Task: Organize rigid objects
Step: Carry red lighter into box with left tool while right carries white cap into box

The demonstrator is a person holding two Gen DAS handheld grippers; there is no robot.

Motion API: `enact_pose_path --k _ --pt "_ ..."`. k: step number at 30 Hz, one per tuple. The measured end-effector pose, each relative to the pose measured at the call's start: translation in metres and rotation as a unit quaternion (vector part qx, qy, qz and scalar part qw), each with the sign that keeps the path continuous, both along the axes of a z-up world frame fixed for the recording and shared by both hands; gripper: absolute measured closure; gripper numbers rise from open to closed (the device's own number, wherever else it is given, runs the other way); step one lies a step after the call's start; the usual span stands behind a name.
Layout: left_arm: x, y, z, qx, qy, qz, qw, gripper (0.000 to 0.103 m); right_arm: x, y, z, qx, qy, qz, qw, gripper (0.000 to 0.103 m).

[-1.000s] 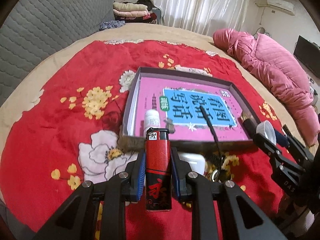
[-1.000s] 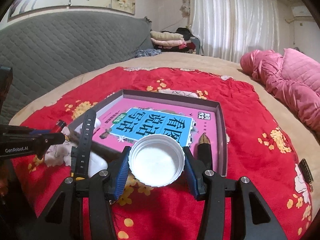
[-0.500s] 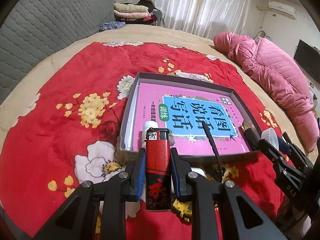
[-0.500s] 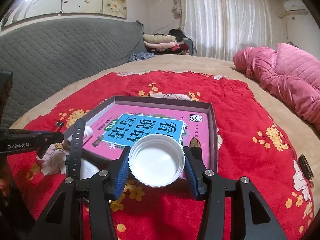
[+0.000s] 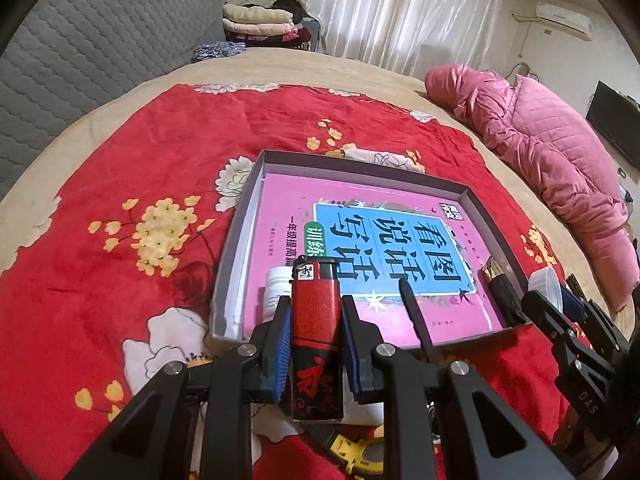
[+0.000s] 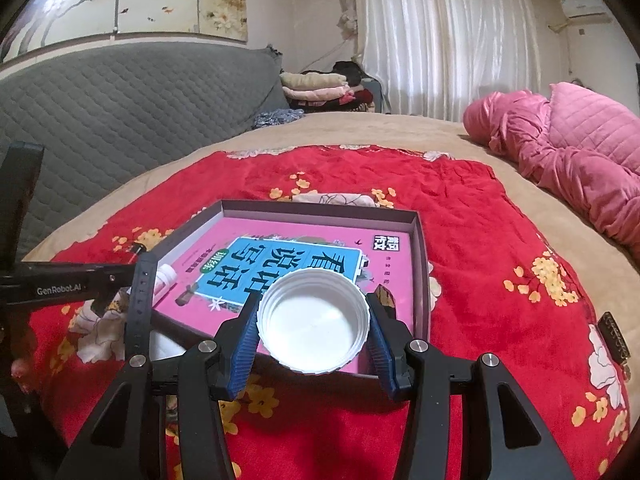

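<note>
The left gripper (image 5: 315, 339) pinches a red-and-black plastic lighter (image 5: 316, 336) upright between its blue-padded fingers (image 5: 281, 344), metal head pointing forward. The right gripper (image 6: 313, 326) clamps a round white plastic lid (image 6: 313, 322), hollow side toward the camera, between its own blue fingers (image 6: 245, 342).

Compared with a second ago, both grippers have come forward and sit higher over the shallow grey cardboard box (image 5: 400, 169) that lies on the red floral blanket (image 5: 120, 184) on the bed. In the left view the box's near wall, which earlier ran just beyond the lighter's head, is now level with the fingers, so the lighter's head hangs over the box interior. In the right view the lid, previously over the blanket in front of the box, now overlaps the near right corner of the box.

Inside the box, a pink book with a blue title panel (image 5: 384, 236) is unchanged, as are a small white plastic bottle (image 5: 279, 284) at the near left and a dark brown comb-like piece (image 5: 499, 284) at the near right. A black watch strap (image 6: 140, 300) stands up between the grippers as before.
</note>
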State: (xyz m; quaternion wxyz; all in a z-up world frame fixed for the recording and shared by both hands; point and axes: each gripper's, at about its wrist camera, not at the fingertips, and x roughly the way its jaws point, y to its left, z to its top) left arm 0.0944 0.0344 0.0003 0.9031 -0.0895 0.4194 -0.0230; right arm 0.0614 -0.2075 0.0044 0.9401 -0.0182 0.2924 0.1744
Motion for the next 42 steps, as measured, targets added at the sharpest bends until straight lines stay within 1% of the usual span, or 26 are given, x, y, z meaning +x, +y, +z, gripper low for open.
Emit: enact_pose_path --k 17,24,27,30,36,42 --pt "0.011 -0.007 -0.003 0.001 0.002 -0.011 0.9999 0.080 0.022 -0.007 -0.001 0.003 -0.008 -0.018 1.000 0.051" --pt "0.017 -0.012 -0.004 0.002 0.003 -0.022 0.9998 0.080 0.029 -0.004 0.001 0.015 -0.012 0.000 1.000 0.051" --pt "0.021 -0.018 -0.006 -0.005 0.002 -0.035 0.9994 0.080 0.029 0.001 0.000 0.008 -0.014 0.009 1.000 0.051" --pt "0.027 -0.022 -0.012 0.000 0.008 -0.040 0.9992 0.080 0.029 0.007 -0.001 0.002 -0.013 0.019 1.000 0.051" --pt "0.034 -0.024 -0.020 0.000 0.018 -0.046 0.9988 0.080 0.037 0.015 -0.012 -0.005 0.016 0.036 0.999 0.051" --pt "0.039 -0.029 -0.025 0.001 0.028 -0.056 0.9980 0.080 0.044 0.019 -0.021 -0.011 0.037 0.039 0.999 0.051"
